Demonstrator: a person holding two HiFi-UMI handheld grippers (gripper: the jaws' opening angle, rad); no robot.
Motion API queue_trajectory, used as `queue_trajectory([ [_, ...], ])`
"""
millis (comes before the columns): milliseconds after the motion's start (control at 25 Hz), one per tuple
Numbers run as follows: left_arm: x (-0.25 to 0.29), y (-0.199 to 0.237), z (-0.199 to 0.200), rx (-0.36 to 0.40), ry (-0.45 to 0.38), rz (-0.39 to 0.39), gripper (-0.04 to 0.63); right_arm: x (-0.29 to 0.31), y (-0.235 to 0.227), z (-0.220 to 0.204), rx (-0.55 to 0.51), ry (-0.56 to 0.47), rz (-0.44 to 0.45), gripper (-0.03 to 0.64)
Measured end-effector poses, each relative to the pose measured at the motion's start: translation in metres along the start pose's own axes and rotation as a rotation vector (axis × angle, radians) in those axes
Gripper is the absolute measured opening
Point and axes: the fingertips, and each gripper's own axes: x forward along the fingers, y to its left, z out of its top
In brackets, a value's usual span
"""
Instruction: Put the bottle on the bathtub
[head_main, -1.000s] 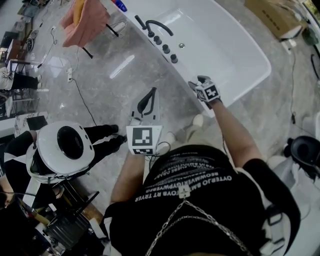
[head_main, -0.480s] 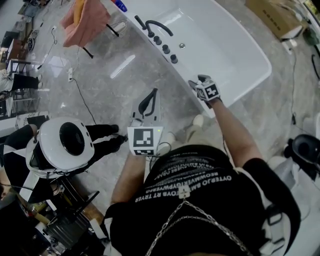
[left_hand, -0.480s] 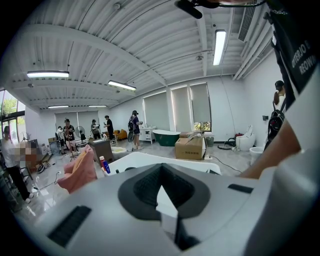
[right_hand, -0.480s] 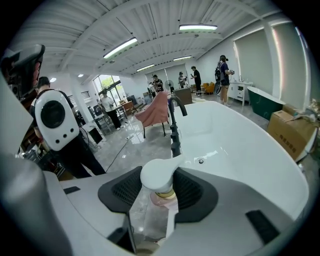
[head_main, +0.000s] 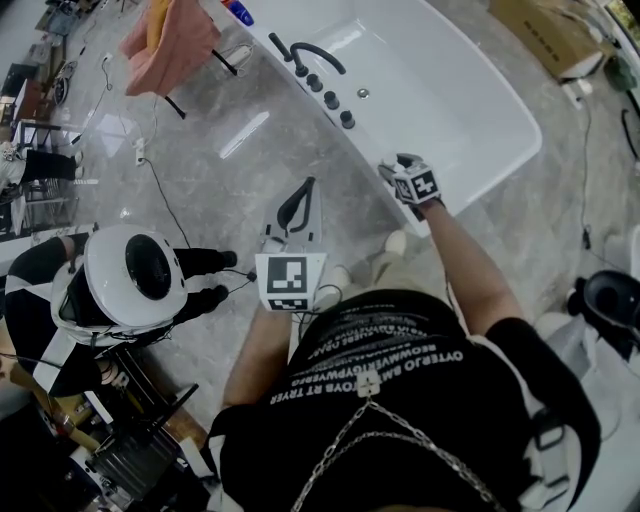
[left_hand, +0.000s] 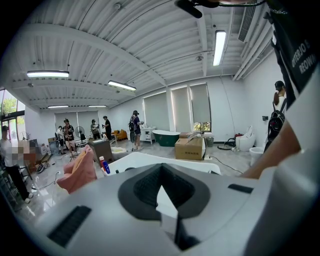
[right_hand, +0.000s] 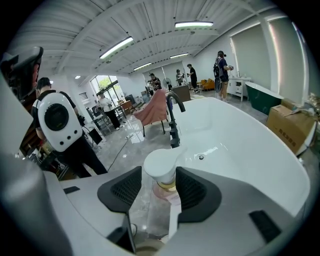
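Seen from the head view, a person stands at the near corner of a white tub (head_main: 455, 95), a claw in each hand. The right claw (head_main: 398, 168), at 1 o'clock from the picture's centre, sits over the tub's corner rim. Its own view shows its jaws on either side of a clear bottle (right_hand: 160, 205) with a white pump cap (right_hand: 161, 164). The pads are on the bottle's sides and the jaws have just eased slightly wider. Whether the bottle's base rests on the rim cannot be told. The left claw (head_main: 298, 198), at 12 o'clock just above centre, hangs over the grey floor (head_main: 210, 150) with its jaws closed together on nothing. It is well apart from the tub.

A black faucet (head_main: 315, 52) and a row of knobs (head_main: 330, 95) line the tub's long side at 12 o'clock. A pink towel (head_main: 170, 40) hangs at 11 o'clock, with a blue bottle (head_main: 238, 10) just beside it on the tub's far end. A bystander's white pack (head_main: 135, 285) shows at 9 o'clock, and a box (head_main: 545, 30) at 2 o'clock.
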Motion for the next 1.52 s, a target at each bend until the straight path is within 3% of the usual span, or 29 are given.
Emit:
queue_trajectory([
  [520,0.003,0.017,0.007,-0.015,-0.039,0.003,-0.003,-0.033,0.015,-0.015,-0.055,0.026,-0.047,0.196],
  [680,-0.001,0.021,0.012,-0.028,-0.067,0.0,-0.003,-0.064,0.036,-0.009,-0.144,0.003,-0.097,0.196],
  [760,-0.004,0.024,0.014,-0.033,-0.082,-0.002,-0.003,-0.079,0.048,-0.003,-0.162,-0.033,-0.093,0.186],
  [840,-0.006,0.026,0.017,-0.044,-0.096,0.0,-0.003,-0.097,0.06,0.008,-0.17,-0.091,-0.095,0.071],
  [920,-0.007,0.027,0.018,-0.062,-0.107,-0.004,-0.003,-0.115,0.07,0.021,-0.162,-0.161,-0.099,0.014],
  [1200,-0.012,0.03,0.027,-0.104,-0.161,-0.046,-0.003,-0.175,0.102,0.087,-0.154,-0.42,-0.116,0.003],
  [1520,-0.035,0.034,0.037,-0.05,-0.188,-0.061,-0.003,-0.236,0.149,0.146,-0.219,-0.574,-0.137,0.003],
])
